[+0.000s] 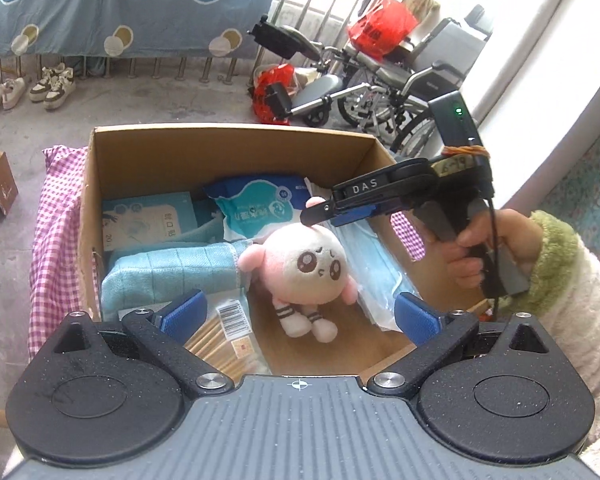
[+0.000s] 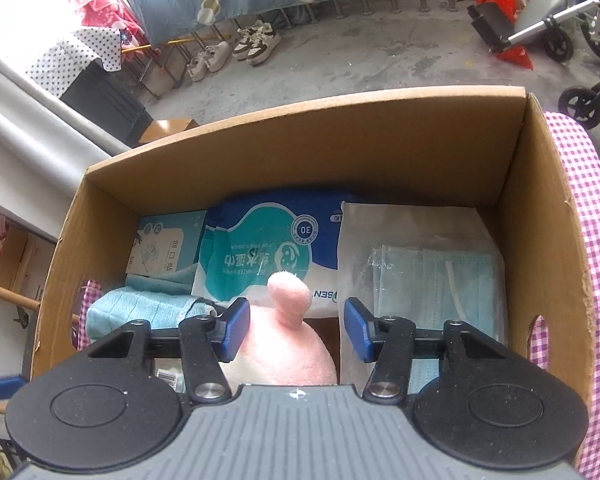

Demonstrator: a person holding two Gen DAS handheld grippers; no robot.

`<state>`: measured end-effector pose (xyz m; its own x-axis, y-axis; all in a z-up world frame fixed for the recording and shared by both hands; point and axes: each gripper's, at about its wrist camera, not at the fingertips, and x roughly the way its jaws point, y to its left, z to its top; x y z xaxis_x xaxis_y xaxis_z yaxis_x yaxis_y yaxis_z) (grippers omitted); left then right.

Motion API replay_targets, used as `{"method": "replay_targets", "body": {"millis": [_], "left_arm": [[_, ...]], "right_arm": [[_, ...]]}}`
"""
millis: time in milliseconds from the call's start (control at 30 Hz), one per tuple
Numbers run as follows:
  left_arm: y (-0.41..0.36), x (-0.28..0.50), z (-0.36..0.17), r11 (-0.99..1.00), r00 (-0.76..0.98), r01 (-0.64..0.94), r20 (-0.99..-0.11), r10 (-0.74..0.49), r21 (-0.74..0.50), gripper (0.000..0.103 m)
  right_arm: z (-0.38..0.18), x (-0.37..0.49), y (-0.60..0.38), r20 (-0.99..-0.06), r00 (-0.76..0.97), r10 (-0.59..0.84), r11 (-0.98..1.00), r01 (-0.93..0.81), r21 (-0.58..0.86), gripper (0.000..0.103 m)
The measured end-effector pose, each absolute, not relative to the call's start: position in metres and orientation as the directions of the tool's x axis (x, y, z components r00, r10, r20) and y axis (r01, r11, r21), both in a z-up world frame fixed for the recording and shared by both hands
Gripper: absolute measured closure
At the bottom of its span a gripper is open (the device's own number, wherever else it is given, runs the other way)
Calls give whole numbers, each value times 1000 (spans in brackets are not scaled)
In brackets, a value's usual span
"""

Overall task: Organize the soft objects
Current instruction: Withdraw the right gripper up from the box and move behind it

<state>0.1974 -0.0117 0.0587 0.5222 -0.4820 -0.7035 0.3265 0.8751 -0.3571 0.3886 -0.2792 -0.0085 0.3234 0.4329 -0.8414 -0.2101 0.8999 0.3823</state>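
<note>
- Right tongs [image 2: 294, 330]: jaws apart, straddling pink plush doll [image 1: 300, 264] head inside brown cardboard box [image 1: 228, 152].
- Left tongs [image 1: 298, 316]: jaws apart, hovering.
- Doll likely light, compressible; grip head or torso.

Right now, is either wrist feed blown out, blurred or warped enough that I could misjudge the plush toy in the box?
Left wrist view: window side at right is blown out, but the plush toy is evenly lit and sharp. Right wrist view: top-left corner overexposed; the toy sits very close under the open right gripper, slightly soft. Fisheye bends the cardboard box rim in both.
</note>
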Motion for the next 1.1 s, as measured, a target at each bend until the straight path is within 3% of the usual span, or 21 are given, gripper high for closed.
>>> {"method": "replay_targets", "body": {"millis": [133,233,400,600,867,1100], "left_arm": [[0,187,56,870,540,314,-681,-494,-381,2],[6,187,51,865,544,297,-673,-501,-403,3],[14,188,48,865,553,281,-666,-500,-416,2],[16,187,48,865,563,284,-658,-500,-414,2],[18,183,47,861,555,287,-660,-506,-419,3],[19,180,47,858,554,288,-656,-512,-426,2]], "right_arm": [[-11,390,-275,-830,332,449,892,-212,398,82],[1,377,-265,-819,392,419,903,-271,332,89],[36,337,-233,-730,557,397,875,-470,117,90],[34,315,-205,-692,603,396,809,-586,-48,90],[16,323,-214,-727,581,366,845,-535,-2,90],[11,366,-256,-764,505,401,909,-321,265,90]]}}
